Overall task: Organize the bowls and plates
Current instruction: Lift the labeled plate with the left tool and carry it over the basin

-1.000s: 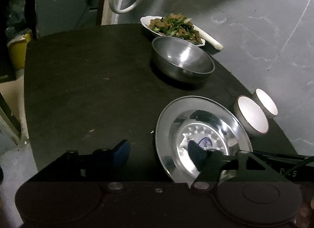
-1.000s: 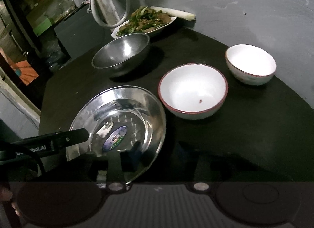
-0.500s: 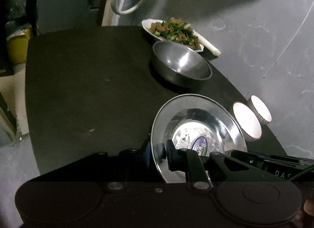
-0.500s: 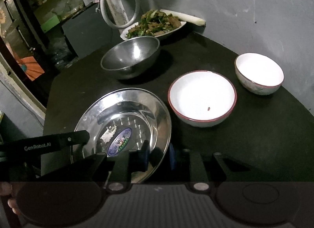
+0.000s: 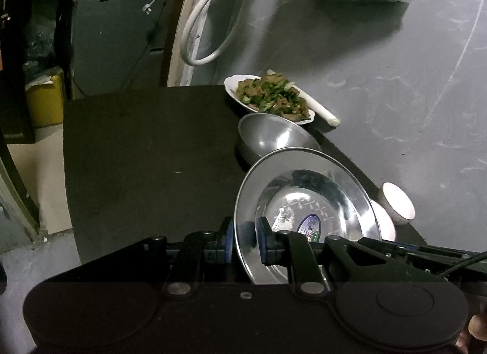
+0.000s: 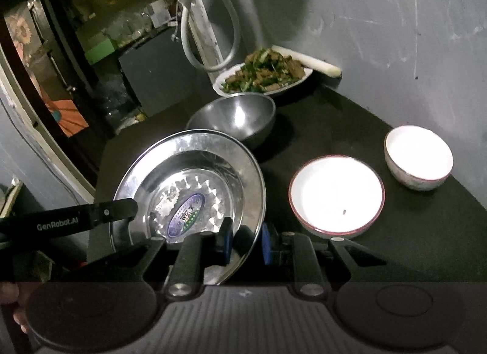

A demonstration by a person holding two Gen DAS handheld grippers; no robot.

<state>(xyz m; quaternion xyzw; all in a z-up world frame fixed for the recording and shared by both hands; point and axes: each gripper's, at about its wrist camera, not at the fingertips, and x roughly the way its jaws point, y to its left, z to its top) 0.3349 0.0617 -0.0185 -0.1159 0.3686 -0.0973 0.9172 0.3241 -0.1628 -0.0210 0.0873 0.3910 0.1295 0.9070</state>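
A shiny steel plate with a blue sticker is lifted off the black table and tilted. My left gripper is shut on its left rim. My right gripper is shut on its right rim; the plate also shows in the right wrist view. A steel bowl stands behind the plate. A large white bowl with a red rim and a smaller white bowl stand to the right. In the left wrist view the plate partly hides the large white bowl.
A white dish of cooked greens and meat stands at the table's far edge by the grey wall, with a white leek stalk behind it. A white hose loop hangs behind the table. A yellow bin stands on the floor at left.
Both grippers have closed on the steel plate's opposite rims and lifted it off the table, tilting it. The bowls and the food dish have not moved.
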